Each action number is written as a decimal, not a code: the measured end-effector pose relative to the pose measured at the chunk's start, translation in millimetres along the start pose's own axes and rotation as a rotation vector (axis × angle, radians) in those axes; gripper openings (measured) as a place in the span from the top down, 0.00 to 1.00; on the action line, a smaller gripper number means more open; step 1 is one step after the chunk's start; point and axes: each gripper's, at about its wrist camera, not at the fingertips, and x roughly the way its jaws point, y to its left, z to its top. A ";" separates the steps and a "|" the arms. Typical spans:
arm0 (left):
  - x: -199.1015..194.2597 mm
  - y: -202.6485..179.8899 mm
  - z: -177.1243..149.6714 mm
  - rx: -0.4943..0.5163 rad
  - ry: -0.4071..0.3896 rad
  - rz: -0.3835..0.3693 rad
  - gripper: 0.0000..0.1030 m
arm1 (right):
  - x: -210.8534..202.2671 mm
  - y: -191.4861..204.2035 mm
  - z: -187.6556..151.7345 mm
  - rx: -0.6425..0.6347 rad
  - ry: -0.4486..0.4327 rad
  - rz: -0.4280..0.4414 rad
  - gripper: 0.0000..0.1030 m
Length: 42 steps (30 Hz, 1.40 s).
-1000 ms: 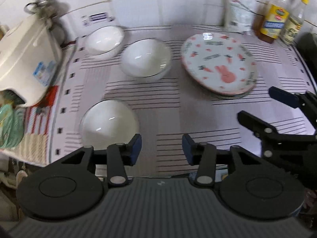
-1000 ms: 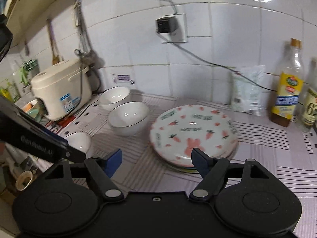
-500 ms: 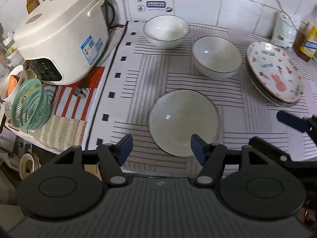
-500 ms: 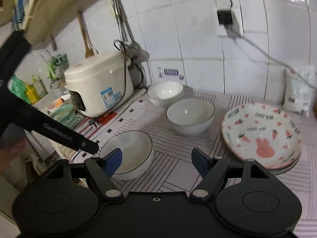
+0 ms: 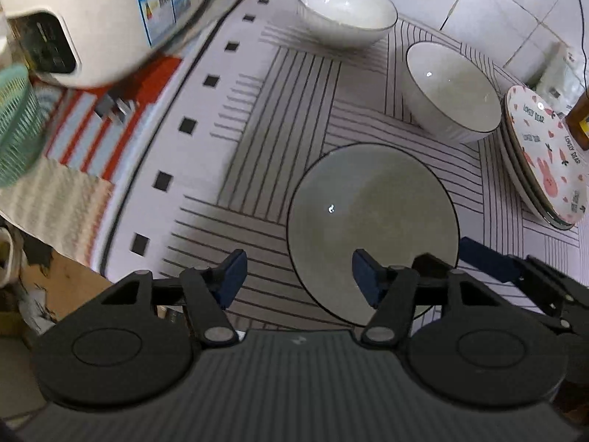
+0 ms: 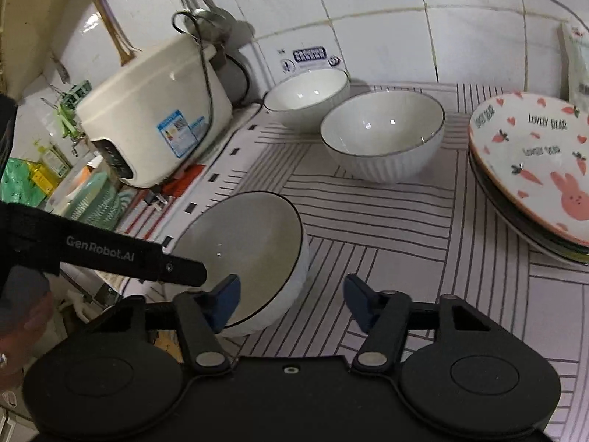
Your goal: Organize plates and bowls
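Observation:
A white bowl with a dark rim stands on the striped mat near the counter's front. My left gripper hangs over its left rim, one pad outside and one above the inside; its jaws are closing without touching the rim. My right gripper straddles the bowl's right wall the same way, jaws closing and pads clear of the wall. Behind stand two more white bowls, the middle one and the far one. A stack of carrot-and-rabbit plates sits at the right.
A cream rice cooker stands at the left, with a green basket by it near the counter's edge. A brown bottle and a white bag stand by the tiled wall.
Both grippers have come down and leftward, from near the plates to the near bowl. The right jaws have narrowed. The left jaws widened, then narrowed a little.

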 end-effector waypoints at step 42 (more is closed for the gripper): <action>19.8 -116.1 7.8 0.060 0.097 -0.091 0.85 | -53.2 -83.0 -3.4 0.067 -0.066 -0.176 0.87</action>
